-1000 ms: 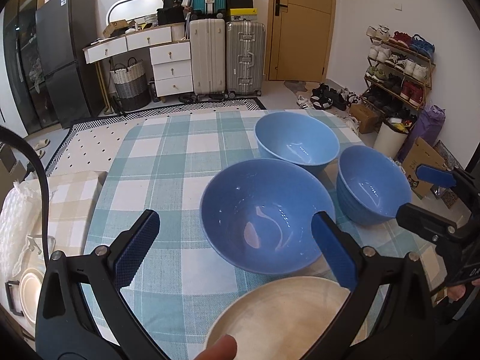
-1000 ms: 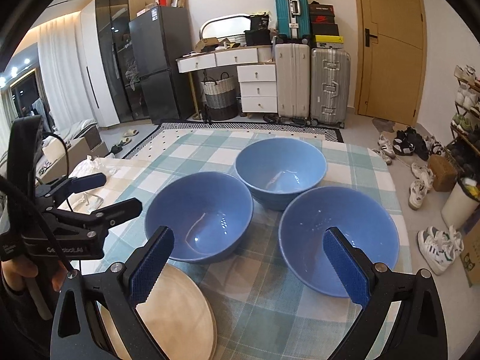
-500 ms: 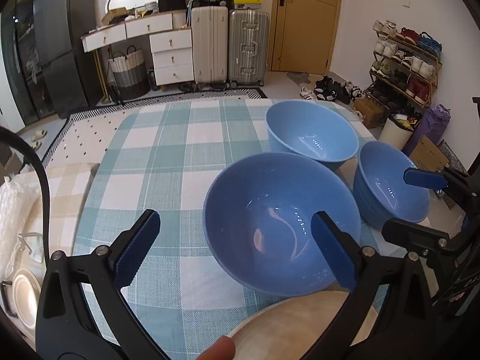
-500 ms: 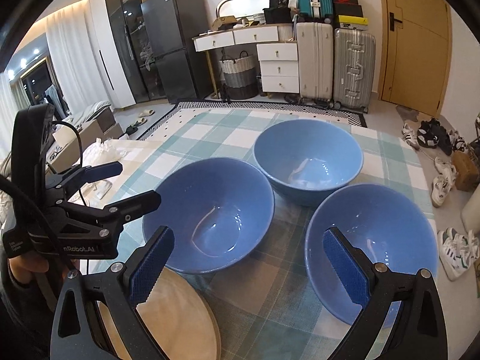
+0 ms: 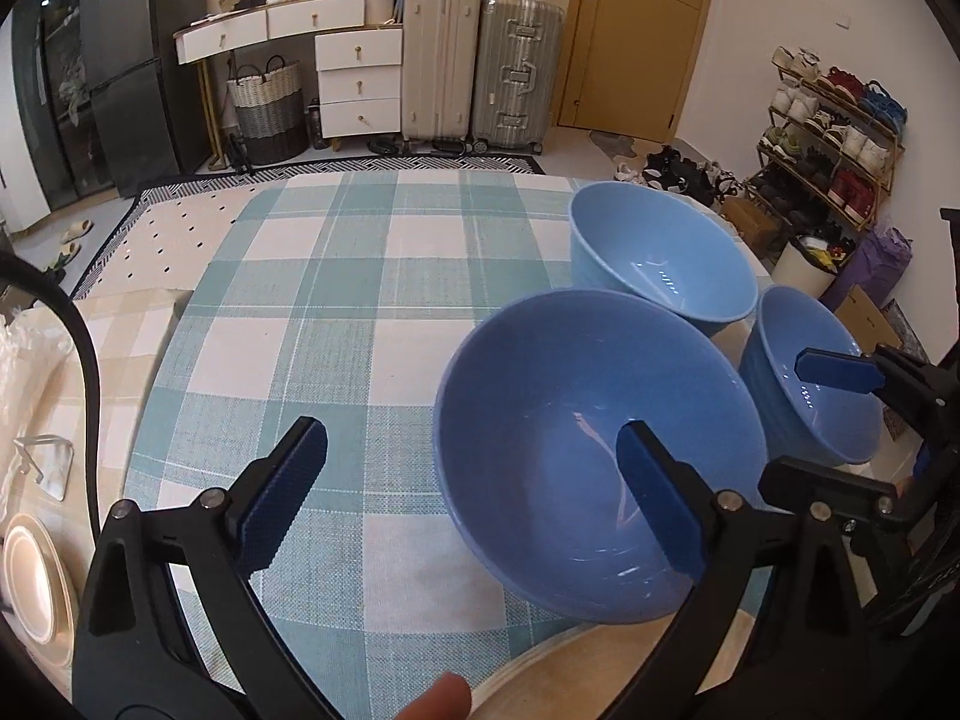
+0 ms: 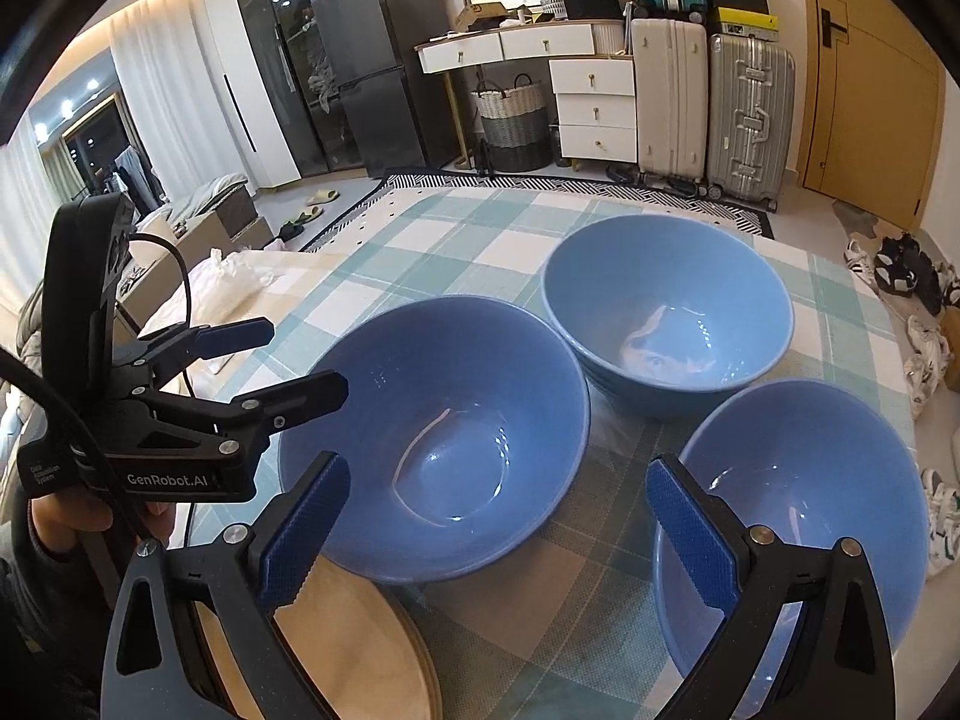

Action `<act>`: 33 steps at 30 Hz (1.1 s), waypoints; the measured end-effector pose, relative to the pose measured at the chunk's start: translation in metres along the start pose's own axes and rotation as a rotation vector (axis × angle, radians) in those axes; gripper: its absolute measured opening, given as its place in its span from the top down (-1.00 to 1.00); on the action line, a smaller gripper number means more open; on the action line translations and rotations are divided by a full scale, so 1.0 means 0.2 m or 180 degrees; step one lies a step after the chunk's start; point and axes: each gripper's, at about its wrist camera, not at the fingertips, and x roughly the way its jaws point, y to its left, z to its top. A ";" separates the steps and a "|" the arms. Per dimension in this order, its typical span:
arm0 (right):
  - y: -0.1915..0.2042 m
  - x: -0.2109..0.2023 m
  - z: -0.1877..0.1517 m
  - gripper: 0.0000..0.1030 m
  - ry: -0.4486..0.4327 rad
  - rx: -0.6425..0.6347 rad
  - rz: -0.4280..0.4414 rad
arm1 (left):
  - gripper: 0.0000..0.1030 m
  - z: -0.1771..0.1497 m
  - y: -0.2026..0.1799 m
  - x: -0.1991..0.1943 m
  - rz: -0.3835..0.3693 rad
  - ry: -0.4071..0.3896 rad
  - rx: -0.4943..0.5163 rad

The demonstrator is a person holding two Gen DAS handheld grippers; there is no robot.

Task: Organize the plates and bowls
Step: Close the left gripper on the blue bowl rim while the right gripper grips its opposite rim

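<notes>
Three blue bowls stood upright and empty on the checked cloth — the near bowl (image 6: 438, 438), the far bowl (image 6: 666, 306) and the right bowl (image 6: 798, 516), close together. A pale wooden plate (image 6: 360, 648) lay flat — its rim just under the near bowl's edge.

a lived-in home: a checked tablecloth (image 5: 384, 312) on the table, suitcases (image 5: 480, 60) by the door (image 5: 636, 30), a shoe rack (image 5: 834, 120), white drawers (image 6: 594, 102) and a fridge (image 6: 360, 60).

Blue bowls (image 6: 444, 432): glossy glazed ceramic, smooth, with bright highlights. Checked tablecloth (image 5: 336, 324): matt woven cloth, coarse weave. Stacked plates (image 6: 354, 648): pale matt wood. Gripper fingers (image 6: 303, 531): black matt plastic with ribbed blue pads.
</notes>
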 end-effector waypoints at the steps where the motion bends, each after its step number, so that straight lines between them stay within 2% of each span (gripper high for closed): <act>1: 0.00 0.01 0.00 -0.96 0.0024 0.0030 0.0031 | -0.88 0.00 0.01 0.01 0.0015 0.0000 -0.0017; 7: -0.02 0.08 0.01 -0.96 0.0093 0.0050 0.0034 | -0.82 -0.01 0.04 0.06 -0.0069 0.0051 -0.0064; 13: -0.04 0.13 0.02 -0.83 0.0178 0.0067 0.0053 | -0.66 0.00 0.04 0.13 -0.0142 0.0137 -0.0073; 16: -0.03 0.16 0.02 -0.80 0.0221 0.0050 0.0058 | -0.50 -0.01 0.04 0.17 -0.0148 0.0205 -0.0084; 18: -0.03 0.18 0.02 -0.72 0.0253 0.0048 0.0060 | -0.42 -0.02 0.04 0.19 -0.0162 0.0239 -0.0090; 20: -0.03 0.20 0.02 -0.52 0.0302 0.0051 0.0064 | -0.37 -0.03 0.05 0.20 -0.0188 0.0268 -0.0091; 22: -0.03 0.23 0.02 -0.49 0.0340 0.0055 0.0046 | -0.33 -0.03 0.04 0.21 -0.0198 0.0281 -0.0076; 27: -0.04 0.25 0.02 -0.38 0.0366 0.0061 0.0022 | -0.01 -0.05 0.04 0.25 -0.0194 0.0369 -0.0068; 33: -0.03 0.27 0.03 -0.23 0.0371 0.0034 -0.0015 | 0.12 -0.06 0.02 0.28 -0.0224 0.0413 -0.0031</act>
